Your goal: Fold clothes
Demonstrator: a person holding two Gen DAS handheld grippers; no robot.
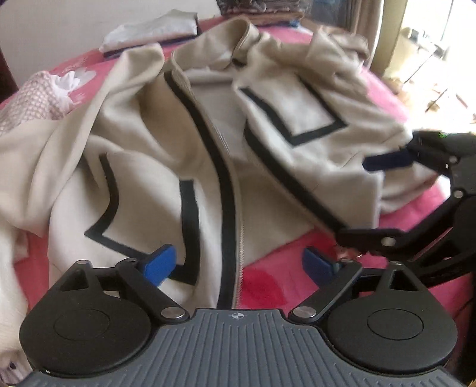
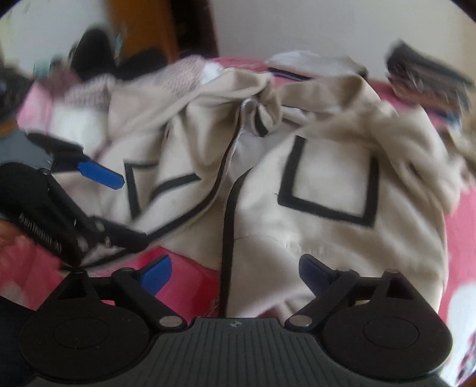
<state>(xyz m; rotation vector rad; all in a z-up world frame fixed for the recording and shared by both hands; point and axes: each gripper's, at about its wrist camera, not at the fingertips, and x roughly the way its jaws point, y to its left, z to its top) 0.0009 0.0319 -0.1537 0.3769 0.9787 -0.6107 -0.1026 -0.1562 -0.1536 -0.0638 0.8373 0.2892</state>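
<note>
A beige zip-up jacket (image 1: 142, 143) with black trim and black-edged pockets lies face up and rumpled on a pink bedspread (image 1: 282, 277), its zipper open. My left gripper (image 1: 239, 265) hovers open over the bottom hem beside the zipper, with nothing between its blue pads (image 1: 160, 265). In the left wrist view my right gripper (image 1: 357, 199) stands open at the jacket's right hem corner. The right wrist view shows the jacket (image 2: 327, 238) too. There my right gripper (image 2: 235, 269) is open above the hem, and the left gripper (image 2: 125, 208) is open at the left.
Folded pale clothes (image 1: 154, 29) and a dark stack (image 1: 255, 9) sit at the back of the bed. A pink patterned cloth (image 1: 38, 92) and white fabric (image 1: 9, 268) lie at the left. A bright window (image 1: 431, 44) is at the right. A white wall is behind.
</note>
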